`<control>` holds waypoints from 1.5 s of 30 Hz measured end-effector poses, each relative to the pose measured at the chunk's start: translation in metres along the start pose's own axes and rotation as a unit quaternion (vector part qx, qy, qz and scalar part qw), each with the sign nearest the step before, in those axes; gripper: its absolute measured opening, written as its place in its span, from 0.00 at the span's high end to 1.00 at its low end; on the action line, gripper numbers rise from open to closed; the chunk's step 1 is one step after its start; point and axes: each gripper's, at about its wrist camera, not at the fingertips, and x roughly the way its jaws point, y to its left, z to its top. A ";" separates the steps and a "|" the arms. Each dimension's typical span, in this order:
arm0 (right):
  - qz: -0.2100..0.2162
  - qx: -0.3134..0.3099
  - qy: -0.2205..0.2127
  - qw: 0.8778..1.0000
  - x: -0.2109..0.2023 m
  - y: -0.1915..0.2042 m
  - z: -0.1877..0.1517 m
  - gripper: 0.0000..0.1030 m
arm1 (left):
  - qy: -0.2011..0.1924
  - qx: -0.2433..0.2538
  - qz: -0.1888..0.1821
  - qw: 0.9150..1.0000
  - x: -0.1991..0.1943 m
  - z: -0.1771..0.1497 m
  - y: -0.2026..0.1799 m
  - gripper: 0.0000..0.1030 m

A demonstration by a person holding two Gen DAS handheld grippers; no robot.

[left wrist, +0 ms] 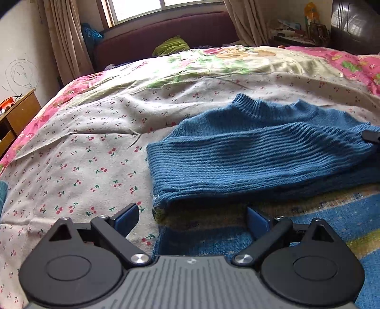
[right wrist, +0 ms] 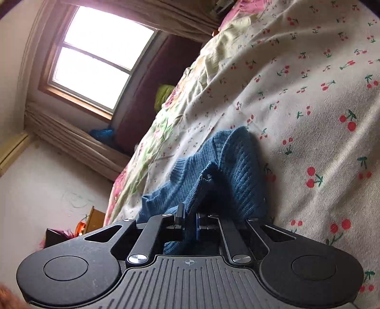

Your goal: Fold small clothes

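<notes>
Left wrist view, far left: wooden bedside cabinet (left wrist: 16, 114) against a scribbled wall, curtain (left wrist: 64, 40) hanging behind it. Cherry-print sheet (left wrist: 78, 152) spread over the bed, wrinkled, with a floral pink quilt (left wrist: 351, 64) beyond it. Maroon headboard (left wrist: 166, 33) under the window (left wrist: 152, 7); green cloth (left wrist: 171, 45) lying at its foot.

Left gripper (left wrist: 192, 215) low in the frame, jaws standing wide, nothing between them, blue pads bare. Pointed at the near hem corner of the blue knit sweater (left wrist: 249, 147), close to it but not touching. Sweater resting on the sheet right of centre, ribbed collar toward the headboard, one layer doubled over the body. Striped blue and yellow knit cloth (left wrist: 332, 214) spread beneath the sweater's near edge and under the gripper's right side. Black tip of the other tool (left wrist: 370, 136) visible at the far right edge, at the sweater's raised end.

Right wrist view, tilted hard: window (right wrist: 99, 54) at left, headboard (right wrist: 152, 95) and green cloth (right wrist: 163, 95) at centre, cherry-print sheet (right wrist: 308, 107) filling the right. Right gripper (right wrist: 190, 217) drawn narrow and clamped on a fold of the blue knit sweater (right wrist: 232, 161); fabric pinched between the pads and pulled up into a ridge off the sheet.
</notes>
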 end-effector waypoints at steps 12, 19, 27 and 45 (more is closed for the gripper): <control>-0.012 -0.032 0.035 0.999 0.011 0.070 0.026 0.91 | -0.090 0.127 -0.053 0.986 -0.020 0.017 -0.064 0.00; 0.017 -0.079 0.023 0.996 0.000 0.105 0.040 0.92 | -0.082 0.102 -0.028 0.991 0.004 0.032 -0.061 0.02; -0.090 -0.028 0.064 0.994 -0.002 0.001 0.003 0.93 | -0.039 0.120 -0.057 0.990 0.009 0.003 -0.051 0.33; -0.155 -0.092 0.027 0.983 -0.006 0.020 0.017 0.95 | -0.012 0.075 -0.083 0.994 0.005 0.010 -0.035 0.26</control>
